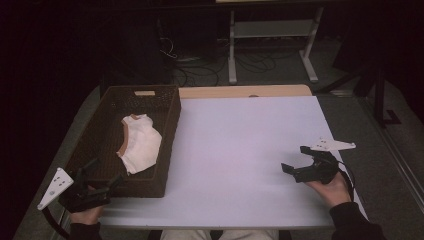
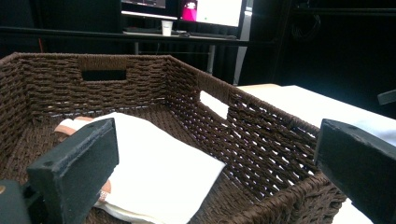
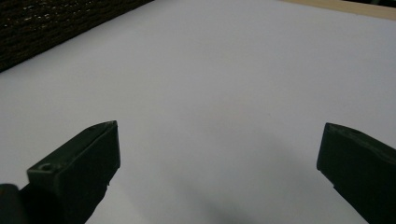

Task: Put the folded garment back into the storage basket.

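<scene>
Nearest the high view's lens, at about 7 o'clock on the tabletop (image 1: 235, 150), the left hand-held gripper (image 1: 100, 175) sits in a person's left hand (image 1: 86, 214) at the near corner of a dark brown woven basket (image 1: 167, 145); its jaws are spread wide and hold nothing, one over the basket's inside and the other out past the near rim, as the left gripper view shows. At about 4 o'clock the right hand-held gripper (image 1: 296, 159) rests in the right hand (image 1: 334, 191) near the white sheet's right edge, its jaws likewise parted wide and empty, pointed toward 9 o'clock across bare white surface. That basket stands along the tabletop's left side, from 8 round to 10 o'clock, with a slot handle cut in its far wall. Inside it lies a folded white garment (image 1: 140, 145) with a tan or orange trimmed collar, resting on the basket floor somewhat toward the near end and nearer the right-hand wall, its collar turned toward 11 o'clock. From the left gripper view the garment (image 2: 159, 172) lies flat just beyond the left-side jaw, not touched by either jaw so far as can be seen, and the basket (image 2: 261, 140) wall runs away toward 1 o'clock. From the right gripper view a strip of the basket (image 3: 51, 28) shows at 10 o'clock, well apart from the jaws, with plain white tabletop (image 3: 224, 93) between.
</scene>
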{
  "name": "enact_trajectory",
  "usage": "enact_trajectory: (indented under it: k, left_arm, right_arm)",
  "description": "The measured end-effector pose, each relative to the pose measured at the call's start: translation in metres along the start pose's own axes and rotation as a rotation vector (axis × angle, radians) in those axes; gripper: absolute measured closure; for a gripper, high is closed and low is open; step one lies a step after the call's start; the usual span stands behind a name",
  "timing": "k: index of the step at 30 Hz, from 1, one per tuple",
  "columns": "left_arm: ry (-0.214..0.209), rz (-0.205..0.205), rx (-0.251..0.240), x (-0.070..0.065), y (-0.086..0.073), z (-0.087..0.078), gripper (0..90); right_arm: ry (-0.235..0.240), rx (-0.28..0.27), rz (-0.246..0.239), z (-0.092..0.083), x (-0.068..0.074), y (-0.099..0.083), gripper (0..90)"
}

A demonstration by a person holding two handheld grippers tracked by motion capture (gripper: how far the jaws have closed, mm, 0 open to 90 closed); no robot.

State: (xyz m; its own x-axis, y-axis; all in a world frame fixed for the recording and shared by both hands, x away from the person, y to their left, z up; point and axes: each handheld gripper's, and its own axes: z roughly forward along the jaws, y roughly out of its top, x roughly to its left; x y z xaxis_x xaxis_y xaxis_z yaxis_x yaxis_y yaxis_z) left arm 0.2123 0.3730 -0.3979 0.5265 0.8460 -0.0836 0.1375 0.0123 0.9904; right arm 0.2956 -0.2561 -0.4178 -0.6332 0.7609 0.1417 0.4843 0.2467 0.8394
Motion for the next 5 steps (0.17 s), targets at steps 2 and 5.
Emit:
enact_trajectory:
  k: [2,5]
  left_arm:
    - [-0.004,0.0,0.0,-0.0001,0.0001,0.0005,0.0]
    - [-0.007,0.006,0.001,-0.0002,0.0006,0.0011,0.0]
  right_arm:
    - [-0.009,0.007,0.001,-0.0007,-0.0003,-0.0015,0.0]
    - [-0.009,-0.004,0.007,-0.003,-0.0004,-0.0019,0.0]
